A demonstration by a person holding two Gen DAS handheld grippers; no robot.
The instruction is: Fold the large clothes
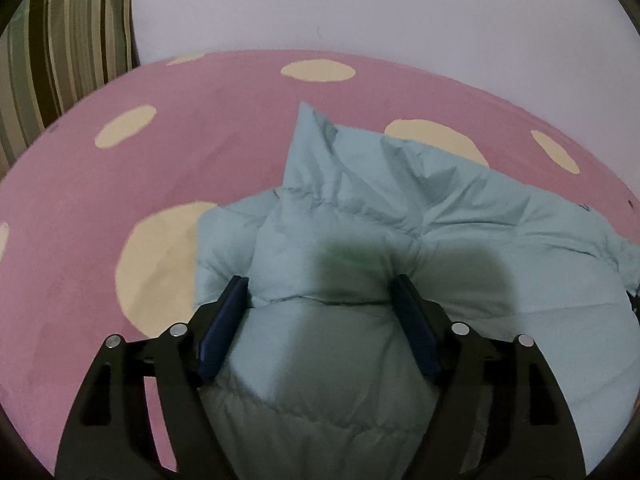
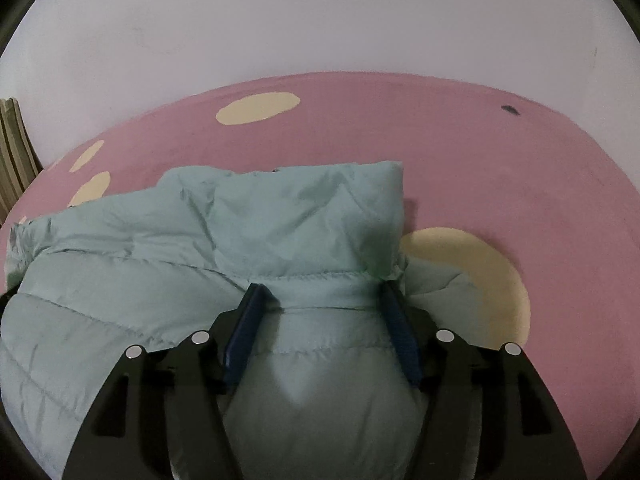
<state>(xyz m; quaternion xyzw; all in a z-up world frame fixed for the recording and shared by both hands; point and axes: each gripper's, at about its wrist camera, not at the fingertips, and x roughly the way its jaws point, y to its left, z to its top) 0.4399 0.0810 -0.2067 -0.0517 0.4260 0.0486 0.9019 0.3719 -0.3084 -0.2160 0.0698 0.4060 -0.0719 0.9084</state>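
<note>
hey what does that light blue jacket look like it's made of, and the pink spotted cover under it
Light blue jacket: probably a thin synthetic shell such as nylon over puffy filling, judging by the stitched quilt lines, fine crinkles and slight sheen. Pink spotted cover: looks like a matte woven fabric, maybe cotton, flat and without shine. Neither is certain.

Quilted pale blue puffer jacket [image 1: 360, 208] of smooth, faintly sheeny cloth, matt pink dotted bed sheet [image 1: 224, 120], striped woven pillow [image 1: 72, 40], matt black plastic gripper frames, shiny metal pins.
</note>
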